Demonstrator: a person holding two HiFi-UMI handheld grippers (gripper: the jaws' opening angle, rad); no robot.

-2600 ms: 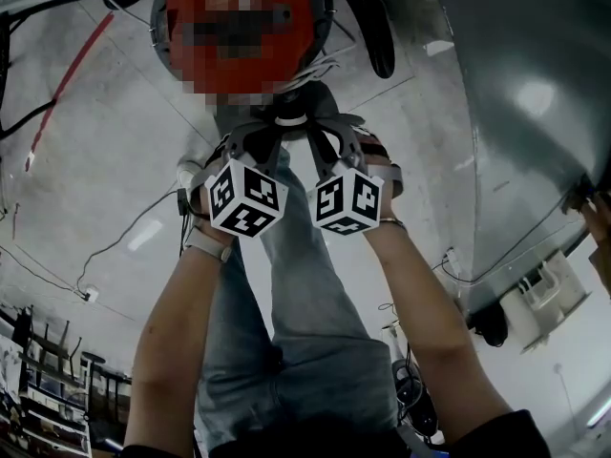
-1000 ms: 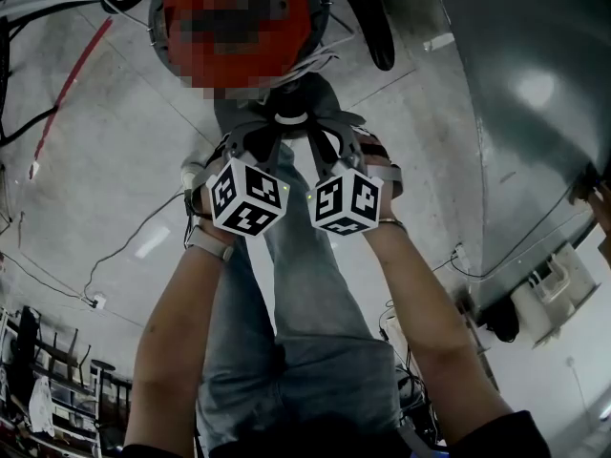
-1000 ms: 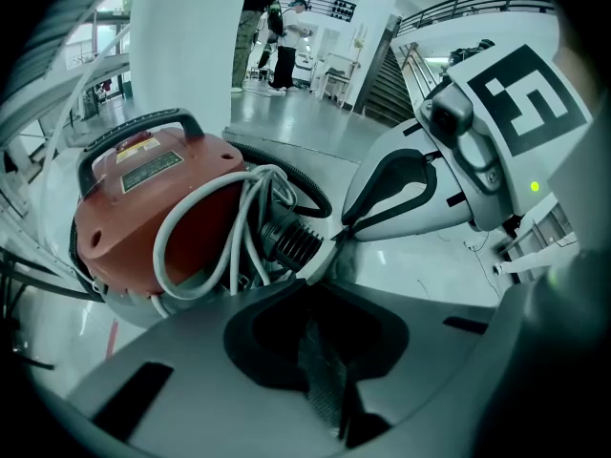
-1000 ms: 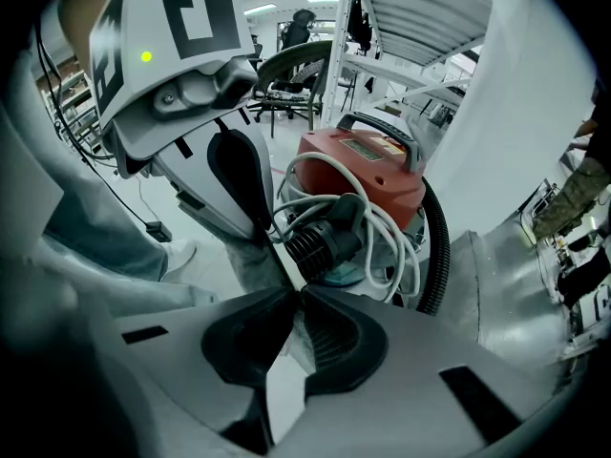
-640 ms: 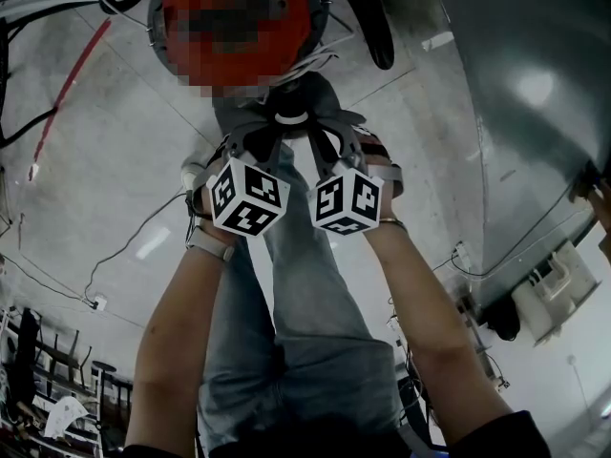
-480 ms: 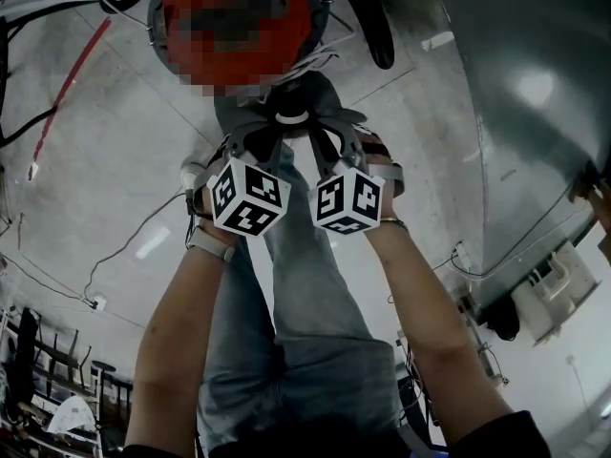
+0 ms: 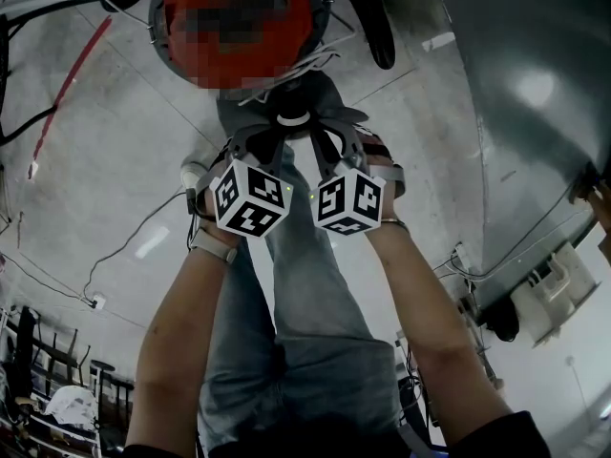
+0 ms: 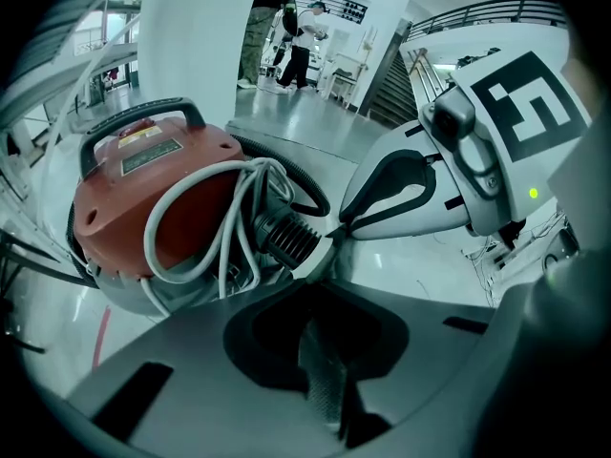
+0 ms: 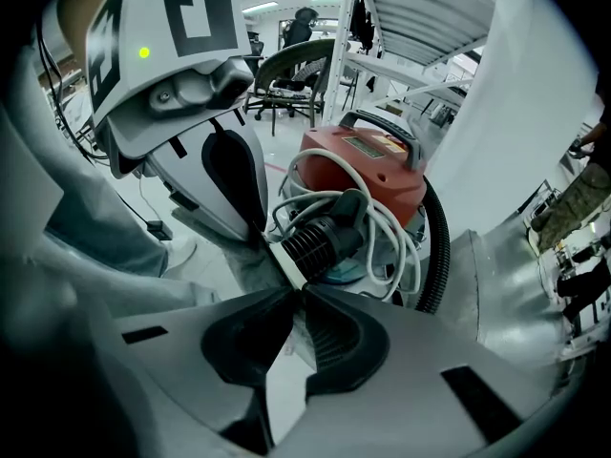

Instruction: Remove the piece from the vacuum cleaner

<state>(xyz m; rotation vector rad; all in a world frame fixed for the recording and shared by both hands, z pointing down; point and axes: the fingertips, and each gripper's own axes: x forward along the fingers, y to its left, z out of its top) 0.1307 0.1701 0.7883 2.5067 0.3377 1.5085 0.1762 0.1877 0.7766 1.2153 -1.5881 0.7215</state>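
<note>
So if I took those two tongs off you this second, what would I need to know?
Left tongs: shut, tips at the near end of the ribbed black piece.
Right tongs: shut, tips at the same spot, right by the left ones. I cannot tell whether either pair pinches anything.
Vacuum: red, with a white cord looped round it. The piece sticks out of its side among the loops.
Done: both tongs are at the piece.
Left to do: get a firm grip on the piece and pull it free; it is not yet off.
</note>
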